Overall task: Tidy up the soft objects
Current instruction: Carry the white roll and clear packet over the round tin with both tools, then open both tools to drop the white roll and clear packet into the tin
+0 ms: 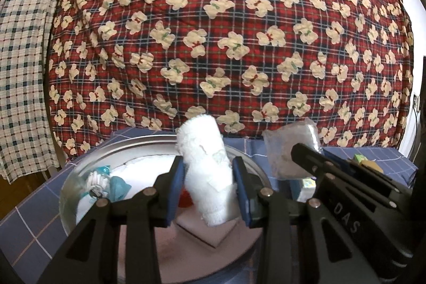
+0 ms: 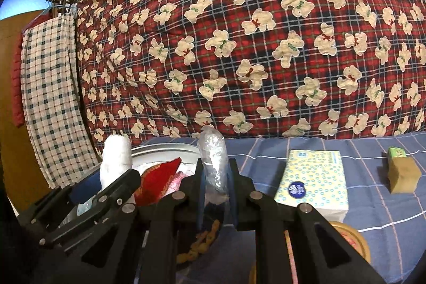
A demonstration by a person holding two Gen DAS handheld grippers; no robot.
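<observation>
Rolled white towel [image 1: 206, 172]: clamped upright, leaning slightly, between the blue pads of the left tongs [image 1: 209, 190] — held above the round metal basin [image 1: 159, 144]. In the right wrist view the same towel [image 2: 115, 164] stands at the left, above the basin rim [image 2: 165, 148].
Clear plastic pouch [image 2: 214, 164]: pinched between the pads of the right tongs [image 2: 216, 193], which are pressed together on it; the pouch stands upright. In the left wrist view the pouch [image 1: 290, 151] shows at the right, just beyond the basin edge, with the right tongs [image 1: 306, 151] gripping it.
Left tongs: partly apart, closed on the towel.
Right tongs: fully together on the thin pouch.
Basin contents: a brush with white bristles and a teal handle [image 1: 99, 180], a teal cloth [image 1: 119, 185], a flat pink sponge pad [image 1: 213, 230], a red fabric piece [image 2: 159, 180] — all lying loosely inside.
Surface: covered with a blue checked cloth [image 2: 372, 206]; the basin sits at its left part.
Tissue pack [image 2: 314, 182]: white with blue-green rings, lying on the blue cloth right of the right tongs.
Brown sponge block [image 2: 403, 176]: well apart, far right, with a small green box [image 2: 396, 152] just behind it.
Backdrop: red plaid quilt with cream bear figures [image 1: 226, 31] hanging behind the surface; a checked cloth [image 1: 24, 71] hangs at its left.
</observation>
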